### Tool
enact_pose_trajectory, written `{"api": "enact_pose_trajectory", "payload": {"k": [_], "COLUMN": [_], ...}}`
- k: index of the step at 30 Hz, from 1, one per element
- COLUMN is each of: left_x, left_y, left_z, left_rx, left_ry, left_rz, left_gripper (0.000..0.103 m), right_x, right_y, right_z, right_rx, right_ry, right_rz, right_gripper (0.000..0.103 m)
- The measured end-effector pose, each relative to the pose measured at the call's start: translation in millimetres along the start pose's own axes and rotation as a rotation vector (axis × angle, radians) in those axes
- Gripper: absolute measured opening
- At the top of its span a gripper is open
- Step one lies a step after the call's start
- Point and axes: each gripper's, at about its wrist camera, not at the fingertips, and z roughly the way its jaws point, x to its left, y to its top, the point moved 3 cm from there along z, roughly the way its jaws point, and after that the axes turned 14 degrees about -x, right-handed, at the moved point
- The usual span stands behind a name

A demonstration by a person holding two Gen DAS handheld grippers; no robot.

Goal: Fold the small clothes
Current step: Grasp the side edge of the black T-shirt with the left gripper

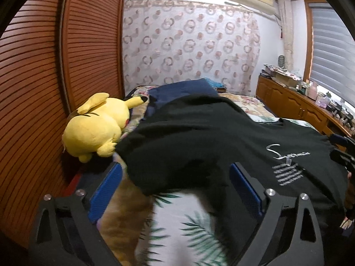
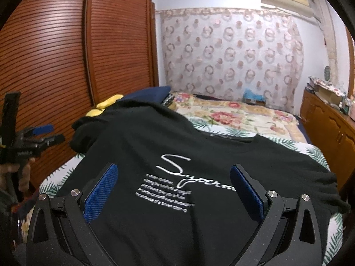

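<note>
A black T-shirt [image 2: 168, 146] with white lettering is laid out flat, front side up, on the bed [image 2: 239, 115], over a leaf-print sheet [image 1: 184, 212]. Its far part is bunched against a yellow plush toy [image 1: 97, 126] by the wardrobe [image 1: 44, 71]. The left claw [image 1: 175, 190] is held with its blue pads apart over the near left edge of the shirt; nothing is clamped. The right claw [image 2: 173, 190] is also spread wide above the printed chest, empty. The folding seems not yet begun; the approach for a first grasp is judged to be in hand. Next, an edge or sleeve must be pinched on each side, with the pads lowered onto the cloth.
</note>
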Motion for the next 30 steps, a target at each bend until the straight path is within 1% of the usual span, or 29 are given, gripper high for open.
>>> {"api": "enact_pose_trajectory", "payload": {"k": [3,4,6,9,12,14,15,16,19,20,21,22,24,25,28,30], "left_x": [20.1,27.3,37.4,50.4,62.4,66.4,67.1,69.5,69.9,69.6,69.4,69.1,67.8,66.2,55.6,41.6], "left_y": [1.7,2.5,3.3,3.7,1.6,-1.1,-2.8,-3.1,-4.0,-3.0,-2.1,-0.4,4.6,8.6,26.3,43.0], "left_z": [12.9,19.2,30.6,46.7,63.5,70.9,73.6,76.0,80.9,80.9,79.8,78.1,73.3,70.0,60.1,51.5], "left_rx": [0.014,0.019,0.031,0.052,0.080,0.098,0.105,0.111,0.123,0.121,0.119,0.117,0.103,0.090,0.058,0.028], "left_ry": [0.013,0.019,0.023,0.036,0.029,0.000,-0.017,-0.027,-0.040,-0.041,-0.045,-0.052,-0.054,-0.049,-0.064,-0.087], "left_rz": [-0.007,-0.007,-0.007,-0.001,-0.001,-0.011,-0.015,-0.021,-0.012,-0.008,-0.011,-0.014,-0.005,0.006,0.025,0.043], "left_gripper": [0.091,0.082,0.074,0.071,0.069,0.050,0.032,0.026,0.025,0.022,0.012,0.007,0.002,0.001,0.000,0.000], "right_x": [10.8,13.9,19.7,26.5,32.7,36.4,37.8,38.9,40.0,39.4,38.0,36.6,34.2,33.3,28.8,25.3], "right_y": [-2.7,-4.1,-6.8,-10.3,-12.5,-13.3,-14.4,-15.0,-17.8,-18.9,-20.1,-21.0,-21.5,-21.4,-20.8,-19.4], "right_z": [8.2,10.7,16.1,24.4,33.2,35.9,36.2,36.0,35.5,35.1,34.6,34.0,32.9,32.2,28.1,26.4], "right_rx": [0.014,0.019,0.033,0.052,0.071,0.079,0.082,0.085,0.094,0.097,0.099,0.100,0.100,0.099,0.091,0.086], "right_ry": [0.026,0.035,0.052,0.074,0.094,0.107,0.113,0.116,0.120,0.121,0.120,0.119,0.113,0.111,0.105,0.100], "right_rz": [-0.017,-0.021,-0.030,-0.050,-0.058,-0.058,-0.058,-0.059,-0.057,-0.054,-0.049,-0.046,-0.040,-0.037,-0.030,-0.023], "right_gripper": [0.103,0.103,0.103,0.103,0.103,0.103,0.103,0.103,0.103,0.103,0.103,0.103,0.103,0.103,0.103,0.103]}}
